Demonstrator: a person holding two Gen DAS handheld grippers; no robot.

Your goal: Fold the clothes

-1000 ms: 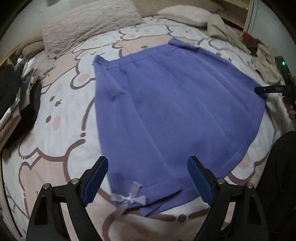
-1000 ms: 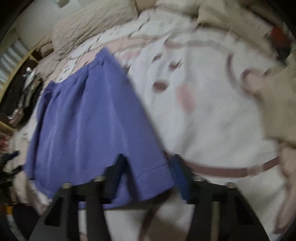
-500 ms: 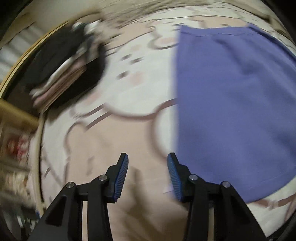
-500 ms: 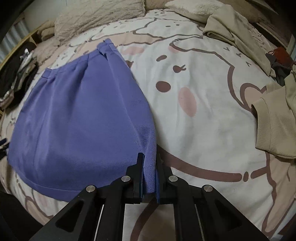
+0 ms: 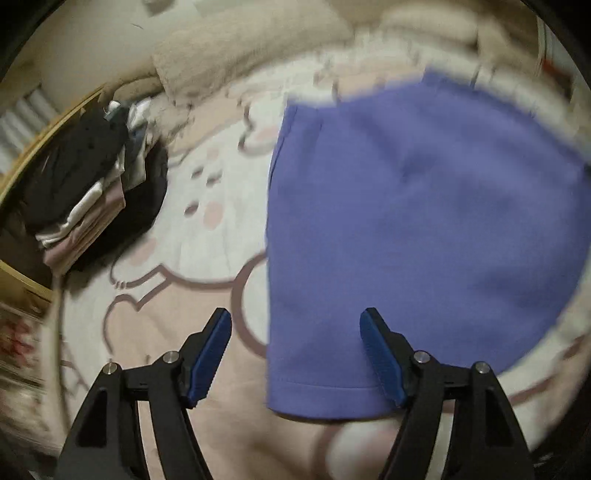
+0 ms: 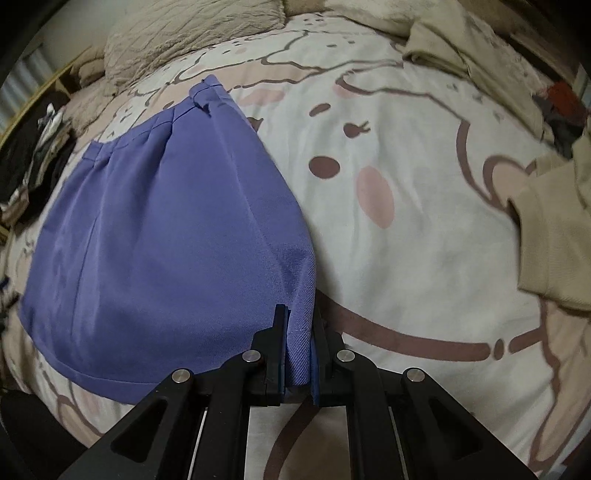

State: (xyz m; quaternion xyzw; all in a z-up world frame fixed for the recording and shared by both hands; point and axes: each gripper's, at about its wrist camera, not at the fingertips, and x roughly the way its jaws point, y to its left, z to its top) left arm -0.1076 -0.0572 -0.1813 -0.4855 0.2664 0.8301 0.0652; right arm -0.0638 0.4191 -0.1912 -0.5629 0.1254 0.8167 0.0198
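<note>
A purple skirt (image 6: 166, 229) lies flat on the bed with its waistband at the far end. It also shows in the left wrist view (image 5: 424, 221), blurred. My right gripper (image 6: 300, 332) is shut on the skirt's near right hem corner. My left gripper (image 5: 295, 350) is open, its jaws wide apart, straddling the skirt's near left hem corner, with the left edge of the skirt between the fingers.
The bed sheet (image 6: 406, 240) is white and pink with cartoon outlines. A pile of dark and light clothes (image 5: 92, 192) lies at the left edge. A beige garment (image 6: 554, 236) lies at the right. Beige pillows (image 6: 192, 33) sit at the far end.
My left gripper has swung back right over the skirt's near left corner and opened wider. My right gripper has stayed shut on the hem corner.
</note>
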